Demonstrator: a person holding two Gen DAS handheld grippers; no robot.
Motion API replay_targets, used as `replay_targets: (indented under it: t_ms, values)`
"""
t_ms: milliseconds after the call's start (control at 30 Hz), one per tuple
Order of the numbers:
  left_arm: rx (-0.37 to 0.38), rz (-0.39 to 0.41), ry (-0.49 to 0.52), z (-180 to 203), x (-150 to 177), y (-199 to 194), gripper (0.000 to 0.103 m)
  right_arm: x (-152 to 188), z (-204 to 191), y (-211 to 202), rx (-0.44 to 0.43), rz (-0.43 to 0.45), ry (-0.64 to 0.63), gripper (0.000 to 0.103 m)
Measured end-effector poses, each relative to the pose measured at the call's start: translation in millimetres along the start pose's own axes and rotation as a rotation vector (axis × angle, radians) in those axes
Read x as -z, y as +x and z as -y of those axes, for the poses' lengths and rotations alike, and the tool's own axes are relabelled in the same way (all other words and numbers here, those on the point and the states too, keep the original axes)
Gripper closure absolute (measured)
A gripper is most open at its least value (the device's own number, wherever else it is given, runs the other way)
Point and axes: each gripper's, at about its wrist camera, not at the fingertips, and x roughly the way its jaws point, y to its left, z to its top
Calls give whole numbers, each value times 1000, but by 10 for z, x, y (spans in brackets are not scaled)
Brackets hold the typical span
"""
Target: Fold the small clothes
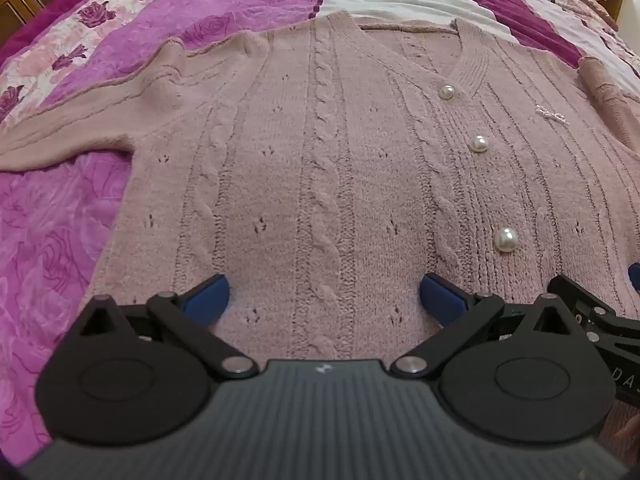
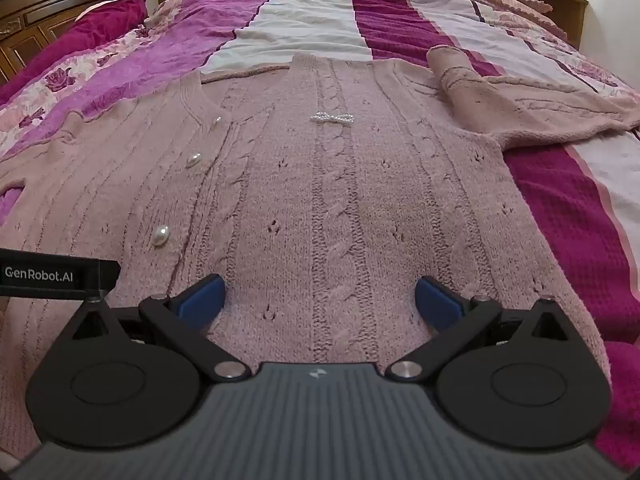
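You've got the pink cardigan (image 1: 320,168) spread flat, buttoned side up, across the middle of the bed (image 2: 560,200), and both your left gripper (image 1: 324,300) and right gripper (image 2: 320,300) hover released, empty, over its lower half, likely to pinch the hem.

The cardigan (image 2: 320,208) is fuzzy matt cable-knit wool with glossy pearl buttons (image 1: 507,239). Under it, the bedspread (image 1: 52,240) looks velvety, faintly sheened cloth. Upper left of the right wrist view, the headboard (image 2: 60,4) is polished dark wood.
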Motion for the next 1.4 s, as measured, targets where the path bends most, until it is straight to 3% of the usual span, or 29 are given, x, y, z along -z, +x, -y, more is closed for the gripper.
replay_targets:
  t_ms: [33,1400]
  values:
    - [-1,3,1,0,0,0,0,20,4,-22,-6,38,1,0]
    - [-7,9,5,-4,-3,-13,0,28,-20,1,7,27,-13,0]
